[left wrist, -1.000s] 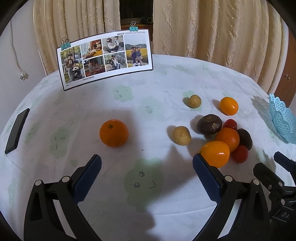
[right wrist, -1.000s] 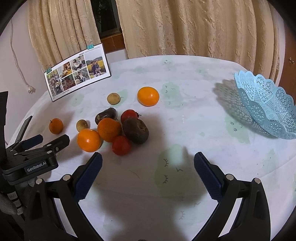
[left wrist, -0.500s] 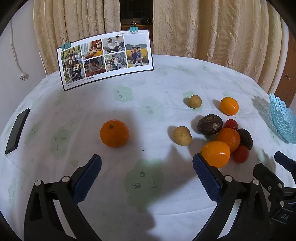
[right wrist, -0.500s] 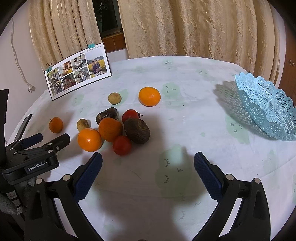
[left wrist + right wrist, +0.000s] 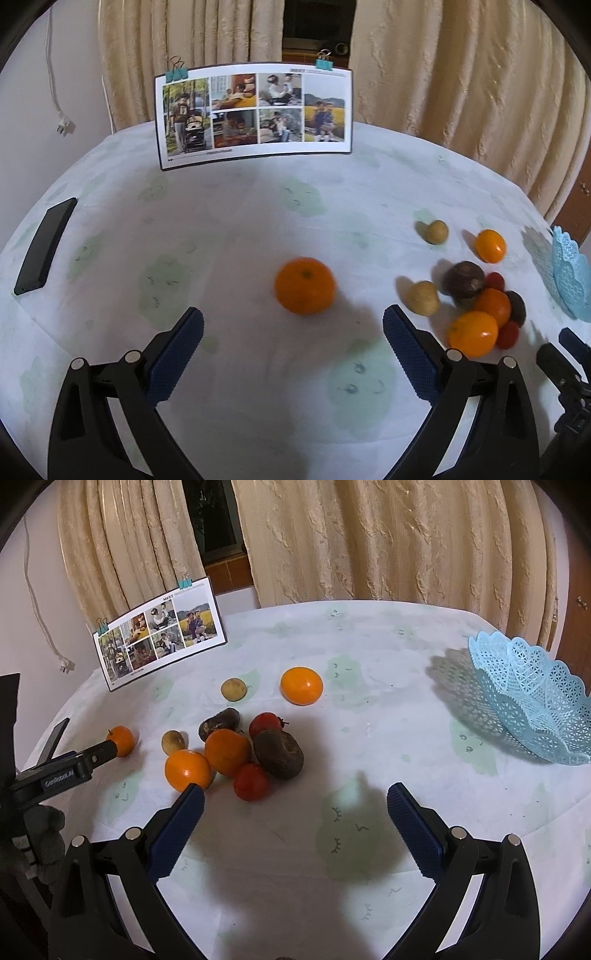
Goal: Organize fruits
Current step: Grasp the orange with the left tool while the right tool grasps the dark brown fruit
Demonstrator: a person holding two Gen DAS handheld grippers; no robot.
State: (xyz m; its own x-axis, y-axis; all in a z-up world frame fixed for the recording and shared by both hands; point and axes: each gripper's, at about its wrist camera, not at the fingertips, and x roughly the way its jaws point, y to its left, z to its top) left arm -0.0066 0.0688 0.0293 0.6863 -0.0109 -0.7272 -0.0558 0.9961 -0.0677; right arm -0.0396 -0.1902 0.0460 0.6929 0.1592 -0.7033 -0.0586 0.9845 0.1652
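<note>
the left gripper (image 5: 293, 326) hangs over the table (image 5: 240, 221) with its jaws spread wide and nothing between them; a lone orange (image 5: 305, 285) lies just ahead of the gap, apart from both pads. the right gripper (image 5: 295, 803) is likewise spread and holds nothing, near a touching cluster of fruit (image 5: 236, 753). a second orange (image 5: 301, 685) and a small brown fruit (image 5: 233, 689) sit apart behind it. the blue basket (image 5: 532, 698) rests tilted, well to the right.

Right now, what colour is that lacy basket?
Light blue; the basket shows best in the right wrist view.
</note>
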